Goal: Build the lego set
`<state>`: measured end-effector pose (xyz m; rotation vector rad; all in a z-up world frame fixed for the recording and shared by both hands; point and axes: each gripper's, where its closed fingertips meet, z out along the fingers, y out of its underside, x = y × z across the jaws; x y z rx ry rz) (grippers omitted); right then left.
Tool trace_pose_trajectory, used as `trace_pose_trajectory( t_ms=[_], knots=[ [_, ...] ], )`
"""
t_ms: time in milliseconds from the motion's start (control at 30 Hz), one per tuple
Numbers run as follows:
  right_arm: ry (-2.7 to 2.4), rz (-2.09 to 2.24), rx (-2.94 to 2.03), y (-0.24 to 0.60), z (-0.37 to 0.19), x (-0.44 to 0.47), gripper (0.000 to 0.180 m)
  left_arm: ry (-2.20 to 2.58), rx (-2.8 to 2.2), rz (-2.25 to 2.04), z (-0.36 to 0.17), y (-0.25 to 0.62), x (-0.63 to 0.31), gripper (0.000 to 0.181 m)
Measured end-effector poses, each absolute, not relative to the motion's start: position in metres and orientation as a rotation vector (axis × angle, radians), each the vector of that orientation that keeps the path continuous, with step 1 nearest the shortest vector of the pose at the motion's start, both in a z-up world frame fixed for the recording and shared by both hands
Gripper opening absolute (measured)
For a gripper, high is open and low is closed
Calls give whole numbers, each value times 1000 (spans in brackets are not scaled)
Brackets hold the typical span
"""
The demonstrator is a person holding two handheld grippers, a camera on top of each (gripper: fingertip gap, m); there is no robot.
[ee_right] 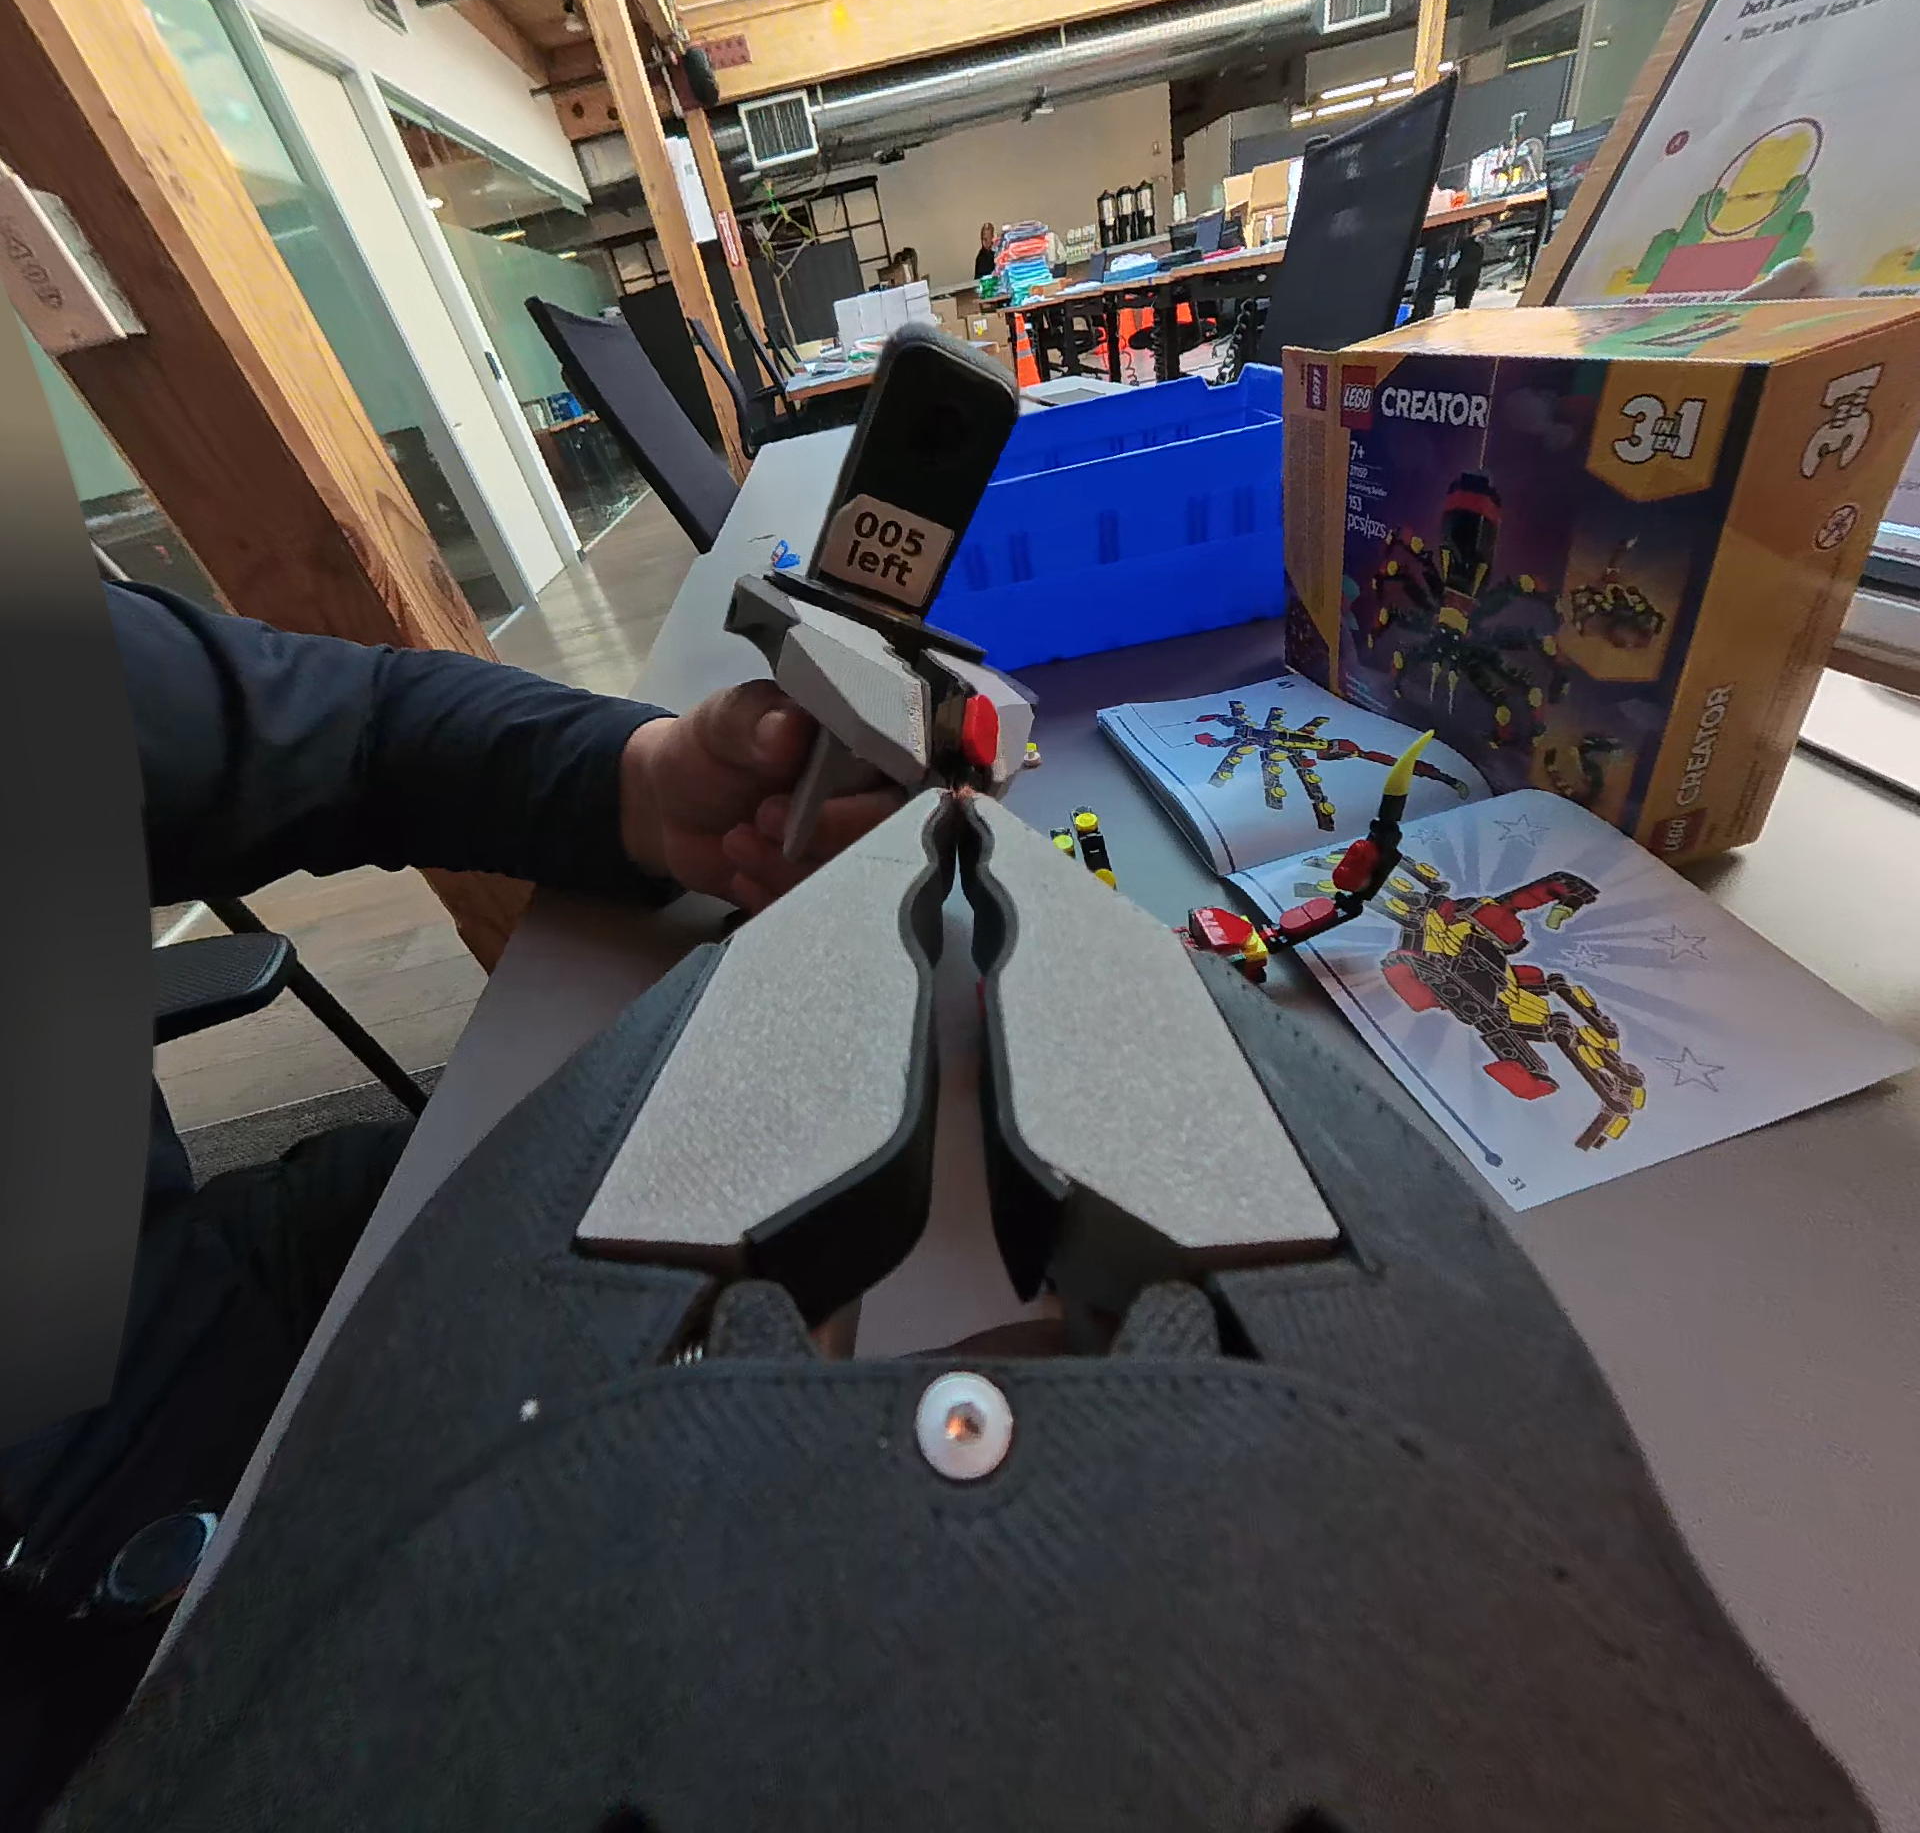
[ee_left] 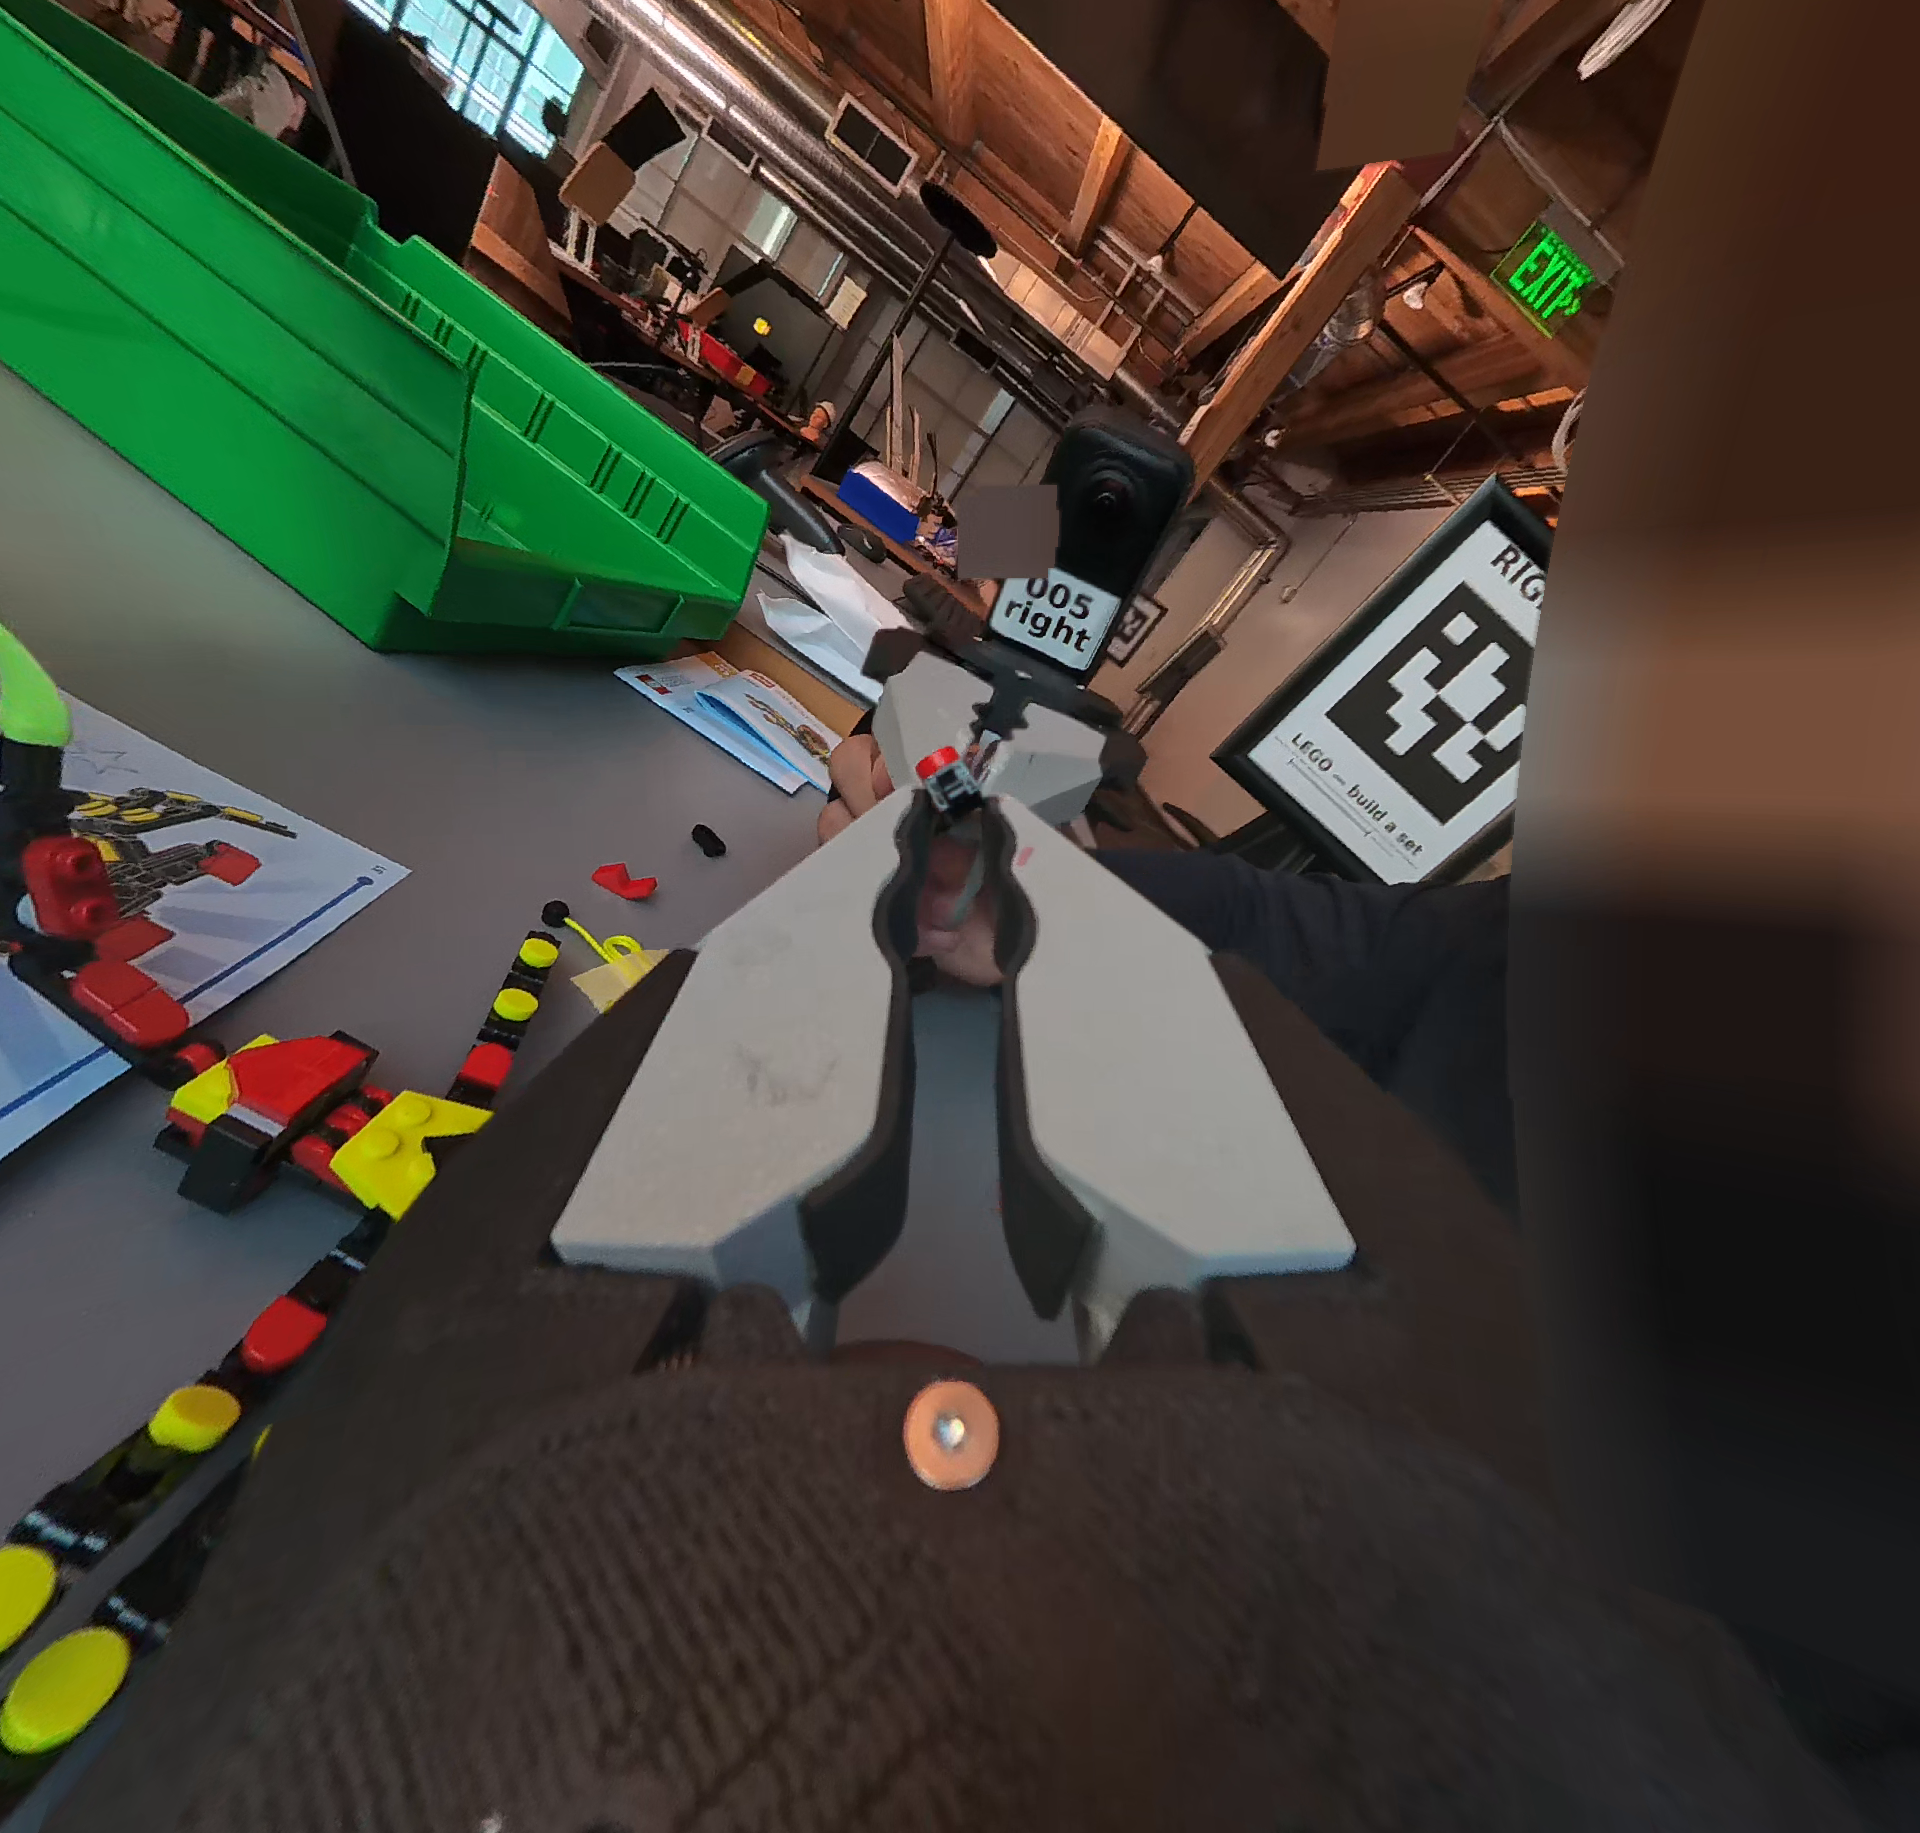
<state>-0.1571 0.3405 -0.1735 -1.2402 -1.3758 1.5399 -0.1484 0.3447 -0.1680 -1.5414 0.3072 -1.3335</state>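
My left gripper (ee_left: 948, 809) and right gripper (ee_right: 957, 802) meet tip to tip in the air above the table edge. The left is shut on a small red and black lego assembly (ee_left: 943, 773), which shows as a red round piece (ee_right: 977, 729) in the right wrist view. The right gripper's jaws are closed on the far end of the same assembly; the part it pinches is too small to make out. The right gripper (ee_left: 992, 744) faces me in the left wrist view, and the left gripper (ee_right: 961, 744) faces me in the right wrist view. A red, yellow and black body build (ee_left: 312, 1108) lies on the table.
A tail build with a yellow stinger (ee_right: 1351, 879) rests on the picture sheet (ee_right: 1558, 1004). Leg strips (ee_left: 509, 1004), a loose red piece (ee_left: 623, 881) and a black piece (ee_left: 708, 839) lie on the table. A green bin (ee_left: 312, 381), blue bin (ee_right: 1122, 536), set box (ee_right: 1558, 557) and booklet (ee_right: 1247, 765) stand behind. Less than 4 cm separates the two grippers' tips.
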Motion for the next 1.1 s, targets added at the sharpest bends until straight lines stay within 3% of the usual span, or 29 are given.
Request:
trace_pose_trajectory(
  t_ms=[300,433,667,767,900,1100],
  knots=[
    [-1378,1605,-1299,341,-176,-156,0,375,-1609,-1227,-175,343,-150,4],
    [-1156,1763,-1269,367,-143,-141,0,390,-1648,-1218,-182,342,-149,4],
    [-1363,1769,-1347,351,-169,-145,0,399,-1606,-1244,-177,342,-144,5],
    [-1444,1761,-1351,339,-179,-149,11,408,-1611,-1236,-177,341,-143,5],
    [-1464,1590,-1264,343,-174,-148,8,396,-1615,-1258,-178,341,-144,5],
    [-1566,1049,-1075,344,-177,-146,19,300,-1597,-1358,-175,344,-150,5]
  ],
)
